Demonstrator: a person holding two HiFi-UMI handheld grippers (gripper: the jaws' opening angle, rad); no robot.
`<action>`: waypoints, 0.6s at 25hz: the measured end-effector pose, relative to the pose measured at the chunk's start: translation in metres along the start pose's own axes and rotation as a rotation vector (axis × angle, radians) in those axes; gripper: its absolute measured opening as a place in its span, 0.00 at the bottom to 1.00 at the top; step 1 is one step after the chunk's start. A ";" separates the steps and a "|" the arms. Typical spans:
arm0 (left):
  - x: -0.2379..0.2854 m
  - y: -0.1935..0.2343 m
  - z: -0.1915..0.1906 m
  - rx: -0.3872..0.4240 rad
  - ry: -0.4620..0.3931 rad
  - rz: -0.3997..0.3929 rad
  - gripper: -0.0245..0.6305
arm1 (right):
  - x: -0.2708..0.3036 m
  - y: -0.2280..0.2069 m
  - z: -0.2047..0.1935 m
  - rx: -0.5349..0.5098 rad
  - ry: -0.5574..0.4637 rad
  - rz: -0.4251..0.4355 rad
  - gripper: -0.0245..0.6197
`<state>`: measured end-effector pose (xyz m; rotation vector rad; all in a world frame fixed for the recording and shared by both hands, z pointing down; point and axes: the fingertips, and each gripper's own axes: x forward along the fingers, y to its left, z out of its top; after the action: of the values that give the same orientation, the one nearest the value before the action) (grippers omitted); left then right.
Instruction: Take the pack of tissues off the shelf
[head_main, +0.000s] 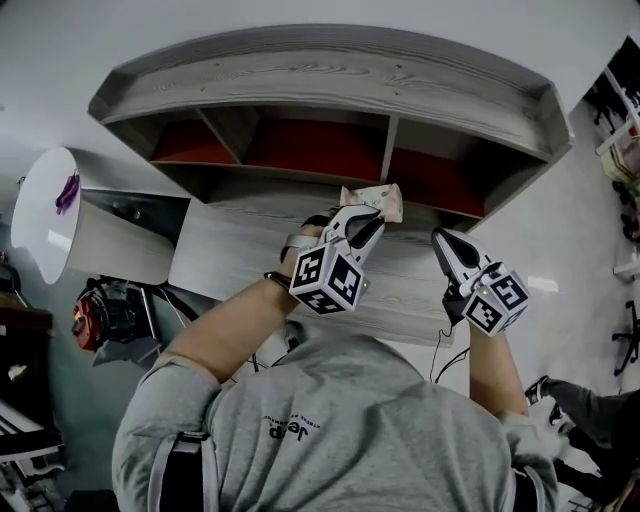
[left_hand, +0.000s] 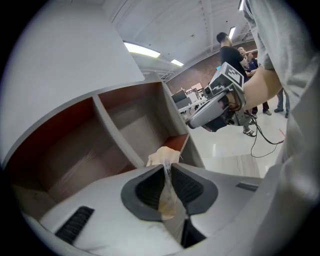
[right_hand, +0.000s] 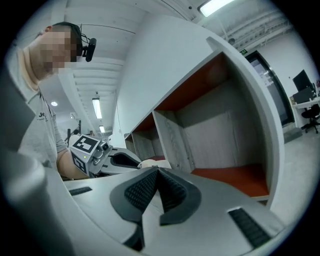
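The pack of tissues (head_main: 375, 200) is a pale, crumpled soft pack just in front of the grey wooden shelf (head_main: 330, 75) with red-floored compartments. My left gripper (head_main: 374, 221) is shut on a thin flap of the pack's wrapper. In the left gripper view the pack (left_hand: 162, 156) hangs off the tips of that gripper (left_hand: 167, 169), in front of a shelf divider (left_hand: 116, 131). My right gripper (head_main: 441, 237) is off to the right, shut and empty. In the right gripper view its jaws (right_hand: 157, 171) meet with nothing between them, and the pack (right_hand: 150, 163) shows beyond, to the left.
A round white table (head_main: 45, 210) and a red device (head_main: 95, 315) sit at the left, with a grey cabinet (head_main: 130, 235) beside the shelf. Another person's arm (head_main: 590, 410) is at the lower right. Several people (left_hand: 230, 47) stand in the background.
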<state>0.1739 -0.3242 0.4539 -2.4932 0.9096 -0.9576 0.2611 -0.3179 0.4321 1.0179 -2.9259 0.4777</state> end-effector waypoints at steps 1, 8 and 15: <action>-0.005 0.003 -0.007 -0.007 0.006 0.008 0.14 | 0.008 0.005 0.000 -0.003 0.004 0.011 0.07; -0.045 0.030 -0.059 -0.067 0.053 0.075 0.14 | 0.064 0.039 -0.001 -0.024 0.041 0.091 0.07; -0.088 0.059 -0.108 -0.123 0.094 0.145 0.14 | 0.121 0.079 -0.004 -0.052 0.079 0.169 0.07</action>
<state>0.0227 -0.3174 0.4609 -2.4583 1.1943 -1.0058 0.1175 -0.3310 0.4268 0.7317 -2.9502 0.4324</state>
